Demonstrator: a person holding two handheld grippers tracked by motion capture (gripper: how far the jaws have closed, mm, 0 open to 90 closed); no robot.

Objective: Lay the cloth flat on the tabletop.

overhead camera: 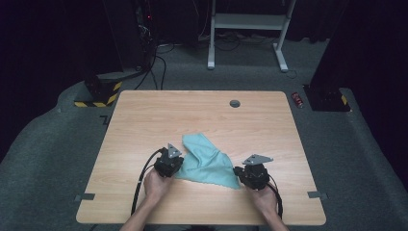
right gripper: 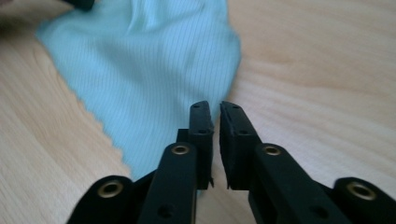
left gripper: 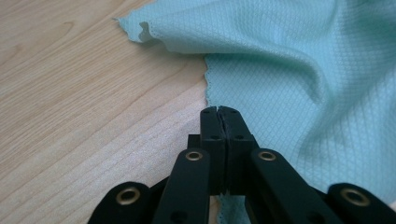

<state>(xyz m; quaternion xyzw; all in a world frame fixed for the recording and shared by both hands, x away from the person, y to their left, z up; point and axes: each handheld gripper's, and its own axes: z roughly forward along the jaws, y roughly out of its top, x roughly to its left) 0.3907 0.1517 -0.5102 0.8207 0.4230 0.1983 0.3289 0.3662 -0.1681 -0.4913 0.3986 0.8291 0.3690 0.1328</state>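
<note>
From the high view, a teal cloth (overhead camera: 207, 161) lies crumpled on the wooden table (overhead camera: 144, 120), near the front edge, between the two grippers. Its long side runs from the far left corner down to the near right corner. The left gripper (overhead camera: 169, 162) touches its left edge and the right gripper (overhead camera: 252, 174) its near right corner.

The left gripper view shows the jaws squeezed tight on the cloth's edge (left gripper: 280, 70). The right gripper view shows a thin gap between its jaws, at the cloth's corner (right gripper: 154, 70); I cannot tell if they pinch it.
</note>
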